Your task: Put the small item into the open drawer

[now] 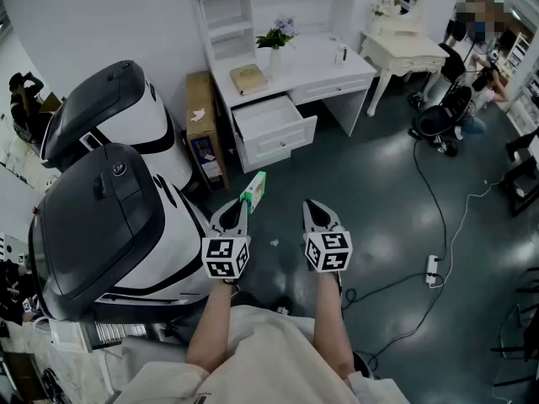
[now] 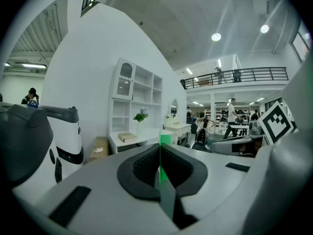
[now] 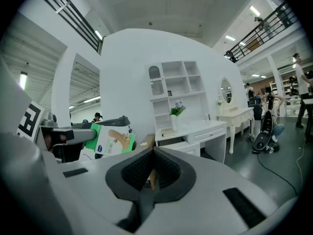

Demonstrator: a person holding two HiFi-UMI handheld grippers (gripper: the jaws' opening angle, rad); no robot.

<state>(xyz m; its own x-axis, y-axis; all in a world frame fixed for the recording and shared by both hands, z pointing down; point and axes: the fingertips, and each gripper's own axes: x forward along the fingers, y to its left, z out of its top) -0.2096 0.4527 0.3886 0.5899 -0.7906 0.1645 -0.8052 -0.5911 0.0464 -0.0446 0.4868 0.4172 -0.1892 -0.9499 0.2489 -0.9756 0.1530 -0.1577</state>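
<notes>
My left gripper is shut on a small green and white box, held in the air above the dark floor. Its own view shows the box edge-on between the closed jaws. In the right gripper view the box appears at the left, with a printed picture on its side. My right gripper hangs beside it, shut with nothing in it. Ahead stands a white desk whose left drawer is pulled open; it looks empty. The same desk shows in both gripper views.
Two large white and dark grey machines stand close at the left. A cardboard box leans beside the desk. On the desktop are a book and a potted plant. A cable and power strip lie on the floor at right. People stand further off.
</notes>
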